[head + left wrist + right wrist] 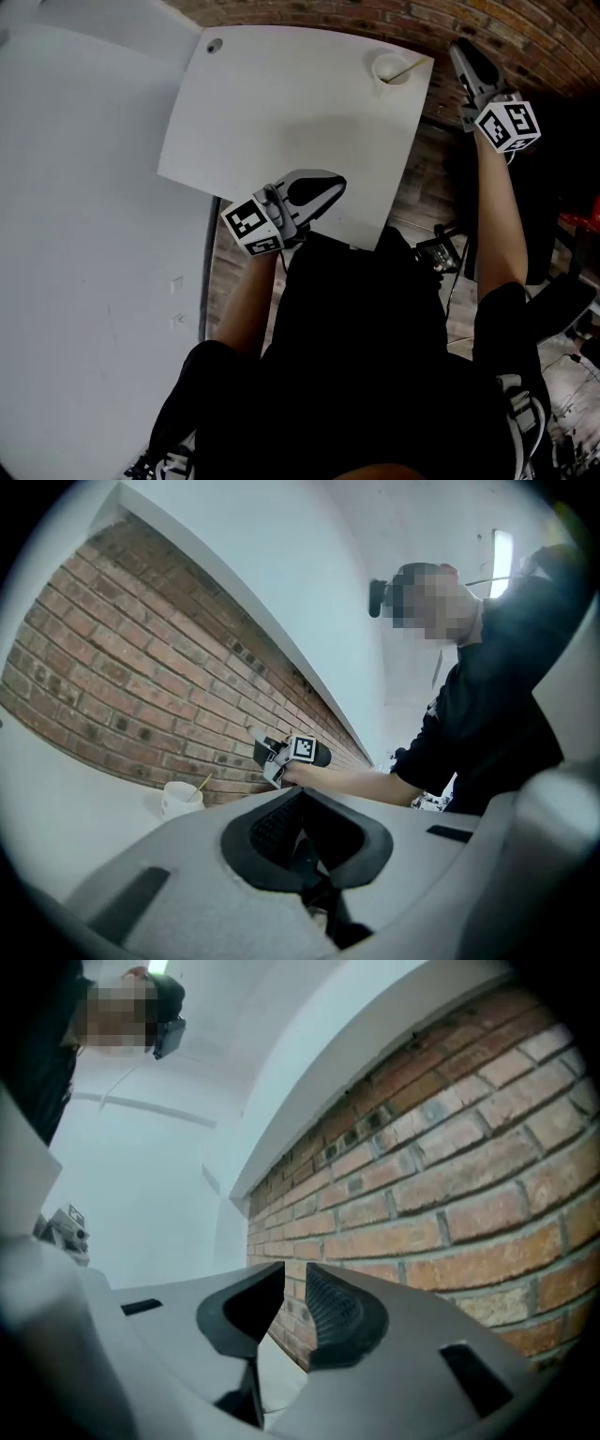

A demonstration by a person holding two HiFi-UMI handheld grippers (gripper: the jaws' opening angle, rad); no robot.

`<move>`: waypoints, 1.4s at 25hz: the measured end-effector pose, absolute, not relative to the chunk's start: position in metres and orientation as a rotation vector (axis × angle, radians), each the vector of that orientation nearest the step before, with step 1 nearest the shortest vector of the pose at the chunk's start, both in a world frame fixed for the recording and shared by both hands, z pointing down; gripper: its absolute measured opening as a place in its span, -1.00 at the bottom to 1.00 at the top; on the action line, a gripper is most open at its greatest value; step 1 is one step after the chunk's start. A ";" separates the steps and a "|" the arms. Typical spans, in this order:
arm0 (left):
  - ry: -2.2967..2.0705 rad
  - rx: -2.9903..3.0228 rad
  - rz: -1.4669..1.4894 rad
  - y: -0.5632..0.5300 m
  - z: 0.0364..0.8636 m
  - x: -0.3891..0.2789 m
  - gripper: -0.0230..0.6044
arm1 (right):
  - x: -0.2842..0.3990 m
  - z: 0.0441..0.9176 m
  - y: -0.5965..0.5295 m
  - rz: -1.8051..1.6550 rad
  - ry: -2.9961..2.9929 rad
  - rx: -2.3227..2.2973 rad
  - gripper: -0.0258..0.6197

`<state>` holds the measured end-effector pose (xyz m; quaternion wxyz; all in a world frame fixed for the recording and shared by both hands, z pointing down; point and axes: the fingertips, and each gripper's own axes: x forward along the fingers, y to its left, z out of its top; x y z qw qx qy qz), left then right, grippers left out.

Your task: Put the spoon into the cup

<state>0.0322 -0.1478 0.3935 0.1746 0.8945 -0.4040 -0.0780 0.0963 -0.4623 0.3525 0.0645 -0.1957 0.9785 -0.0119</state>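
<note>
Task looking done: we are seeing the spoon (412,67) standing in the cup (379,66) at the tabletop's (281,103) far right corner, holding the left gripper (336,186) closed on nothing and the right gripper (461,49) slightly parted, empty.

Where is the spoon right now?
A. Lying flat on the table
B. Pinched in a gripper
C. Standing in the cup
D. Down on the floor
C. In the head view the spoon stands in the cup at the table's far right corner, with its handle leaning out over the rim.
</note>
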 end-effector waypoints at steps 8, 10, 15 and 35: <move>-1.152 2.618 -0.233 -0.153 0.363 0.019 -0.88 | 0.144 0.260 -0.360 0.179 2.892 -0.423 -0.89; -1.115 2.638 -0.242 -0.149 0.360 0.018 -0.88 | 0.157 0.252 -0.331 0.217 2.891 -0.425 -0.90; -0.963 2.699 -0.241 -0.137 0.352 0.020 -0.88 | 0.181 0.240 -0.257 0.250 2.882 -0.531 -0.90; -0.635 2.754 -0.273 0.021 0.378 0.009 -0.88 | 0.133 0.360 0.004 -0.233 2.943 -0.749 -0.90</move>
